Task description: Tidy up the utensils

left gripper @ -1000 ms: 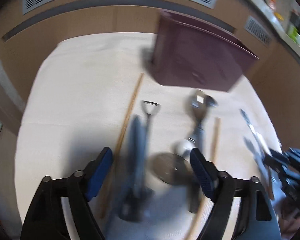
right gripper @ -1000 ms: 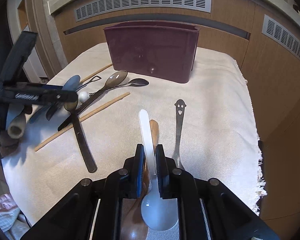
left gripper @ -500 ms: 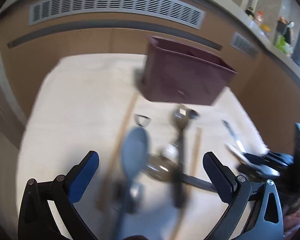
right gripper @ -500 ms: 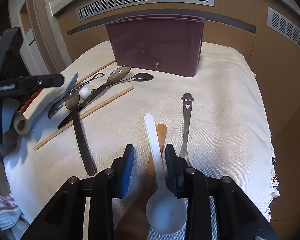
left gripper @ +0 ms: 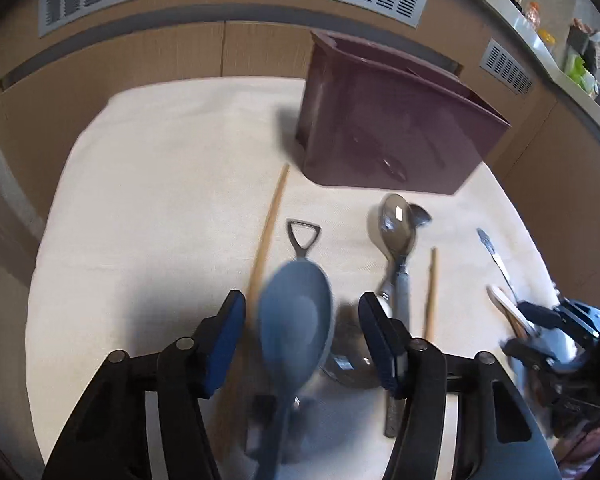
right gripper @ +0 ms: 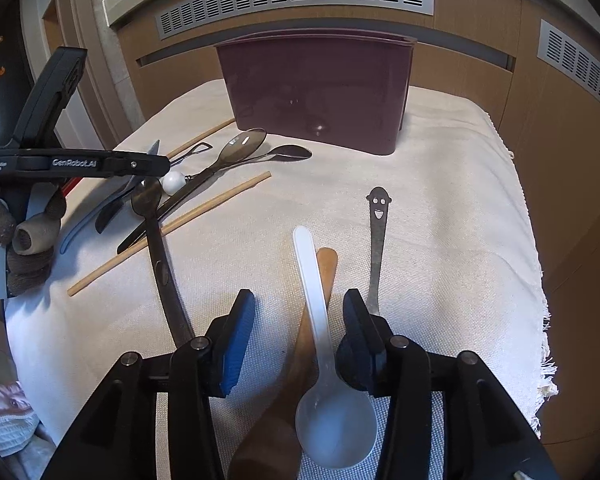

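A dark maroon bin [left gripper: 384,128] [right gripper: 320,88] stands at the back of a cream cloth. My left gripper [left gripper: 302,332] is open over a blue-grey spoon [left gripper: 294,328] that lies between its fingers, blurred. My right gripper [right gripper: 298,328] is open around a white plastic spoon [right gripper: 320,344], which lies on a wooden spoon [right gripper: 300,360]. A metal spoon with a smiley-face handle [right gripper: 377,240] lies just right of them. The left gripper also shows in the right wrist view [right gripper: 80,160].
Left of centre lie chopsticks [right gripper: 172,228], a dark long-handled spoon [right gripper: 160,256], two shiny spoons [right gripper: 260,148] [left gripper: 396,224] and a white bead [right gripper: 173,182]. A chopstick [left gripper: 268,232] lies by the bin. Wooden cabinets with vents stand behind. The cloth edge drops off at the right [right gripper: 540,320].
My right gripper has opened and let go of the white spoon, which now lies on the cloth. My left gripper has moved over the blue-grey spoon, fingers closer together than half a second ago.
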Tool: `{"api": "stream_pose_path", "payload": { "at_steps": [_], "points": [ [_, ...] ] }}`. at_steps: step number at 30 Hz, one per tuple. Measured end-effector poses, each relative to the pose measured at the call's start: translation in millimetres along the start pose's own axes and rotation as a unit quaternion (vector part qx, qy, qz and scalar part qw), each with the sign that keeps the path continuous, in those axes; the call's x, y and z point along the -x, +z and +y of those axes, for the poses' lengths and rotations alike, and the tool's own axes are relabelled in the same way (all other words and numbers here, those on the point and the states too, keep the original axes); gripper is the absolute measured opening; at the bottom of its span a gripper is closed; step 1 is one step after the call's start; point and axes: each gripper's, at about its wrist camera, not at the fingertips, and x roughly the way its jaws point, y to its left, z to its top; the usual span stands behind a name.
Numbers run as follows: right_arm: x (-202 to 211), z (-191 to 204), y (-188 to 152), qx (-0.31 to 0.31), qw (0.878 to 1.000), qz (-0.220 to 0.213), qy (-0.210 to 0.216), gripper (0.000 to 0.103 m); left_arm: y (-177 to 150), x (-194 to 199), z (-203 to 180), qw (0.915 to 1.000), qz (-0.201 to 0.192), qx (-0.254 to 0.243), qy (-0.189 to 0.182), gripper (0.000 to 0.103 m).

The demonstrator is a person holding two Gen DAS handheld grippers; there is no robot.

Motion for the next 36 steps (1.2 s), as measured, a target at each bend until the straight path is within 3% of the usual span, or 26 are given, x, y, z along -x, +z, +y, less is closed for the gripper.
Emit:
{"api": "stream_pose_path", "payload": {
  "at_steps": [1,2,5,10,12,13,16,17,19,22,25,31,36],
  "points": [
    [0,0,0,0.0,1.0,0.0,0.0,0.046,1,-2,2,0.9999,0.006,0.006,-0.006,0.037],
    [0,0,0,0.0,1.0,0.001,-0.002,0.054,3,-4,6,0.9996,0.015,0.019,-0.014,0.033],
    [7,-2,2,-0.002,1.0,-0.006,-0.026,0.07,1,2,4,0.9994,0.01,0.029,-0.018,0.033],
    [23,-9,9,0.005,0.999,-0.023,-0.046,0.091,-8,42,-14,0.9982,-0.056,0.021,0.002,0.033],
    [24,-11,12,0.01,0.999,-0.017,-0.042,0.091,-11,58,-20,0.9962,-0.083,0.025,0.009,0.033],
    [24,-11,15,0.016,0.999,-0.01,-0.035,0.084,-13,66,-24,0.9945,-0.1,0.027,0.016,0.033],
    [17,-5,23,0.036,0.999,0.014,-0.007,0.04,-15,78,-32,0.991,-0.129,0.03,0.021,0.032],
    [14,-2,26,0.041,0.999,0.024,0.002,0.034,-14,80,-33,0.9906,-0.132,0.032,0.016,0.032],
    [5,2,29,0.05,0.998,0.036,0.003,0.033,-13,82,-34,0.9902,-0.135,0.037,0.004,0.031],
    [-13,5,28,0.062,0.995,0.066,-0.029,0.013,-14,84,-33,0.9902,-0.134,0.041,-0.005,0.031],
    [-8,5,26,0.05,0.996,0.066,-0.035,0.011,-15,89,-32,0.99,-0.134,0.043,-0.01,0.03],
    [33,5,28,0.029,0.999,0.013,-0.03,0.011,-18,108,-38,0.9879,-0.152,0.029,-0.004,0.03],
    [54,7,29,0.017,0.999,-0.015,-0.025,0.011,-15,86,-36,0.9961,-0.082,0.03,0.011,0.032]
  ]
}}
